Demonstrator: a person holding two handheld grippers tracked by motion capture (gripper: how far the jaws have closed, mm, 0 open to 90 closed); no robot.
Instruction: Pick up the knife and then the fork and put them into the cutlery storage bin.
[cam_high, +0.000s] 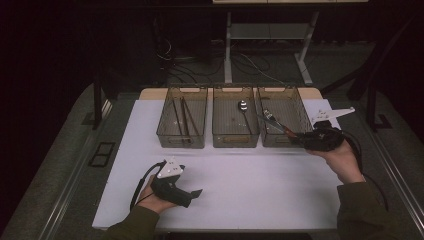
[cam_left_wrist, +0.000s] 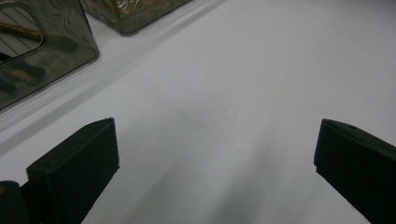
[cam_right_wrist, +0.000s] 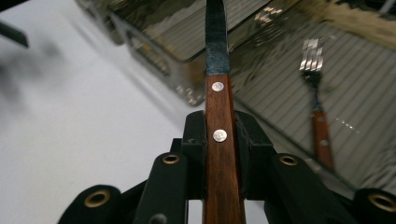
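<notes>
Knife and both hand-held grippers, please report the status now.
Right hand-held gripper shut on wooden-handled knife, blade over right bin. Left hand-held gripper open, empty, over white table. Fork lies in that bin.

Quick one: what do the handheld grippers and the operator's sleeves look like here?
Both grippers are black. The left gripper and right gripper each carry a pale grey three-cornered plate on top and trail a black cable. Their jaws are blocky black pads; brass-coloured eyelets show on the right gripper's linkage in its own view. Sleeves are dark olive.
</notes>
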